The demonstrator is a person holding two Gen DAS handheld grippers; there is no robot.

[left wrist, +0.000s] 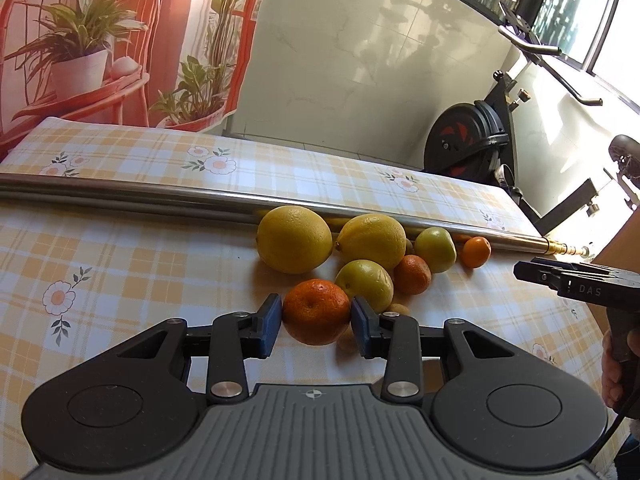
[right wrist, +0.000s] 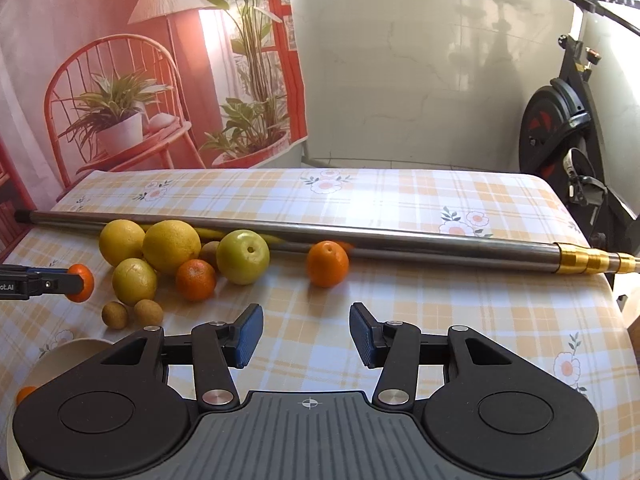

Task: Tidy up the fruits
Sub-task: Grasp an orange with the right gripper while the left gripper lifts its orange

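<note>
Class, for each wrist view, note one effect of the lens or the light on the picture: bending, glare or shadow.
Left wrist view: the straight metal pole bows into a curve from fisheye distortion, and the tangerine in the left hand-held gripper casts a shadow toward the camera. Right wrist view: sunlight washes out the tablecloth behind the pole.

Counter [right wrist: 400, 320] cloth: orange-yellow and white plaid, white daisies. Citrus: two large yellow [left wrist: 294, 239], two yellow-green [right wrist: 243, 257], small mandarins [left wrist: 316, 312] bright orange. Two brown longans [right wrist: 115, 315]. Pole [right wrist: 400, 240] steel grey, gold tip. Tool [left wrist: 316, 322] pads blue, frame black.
</note>
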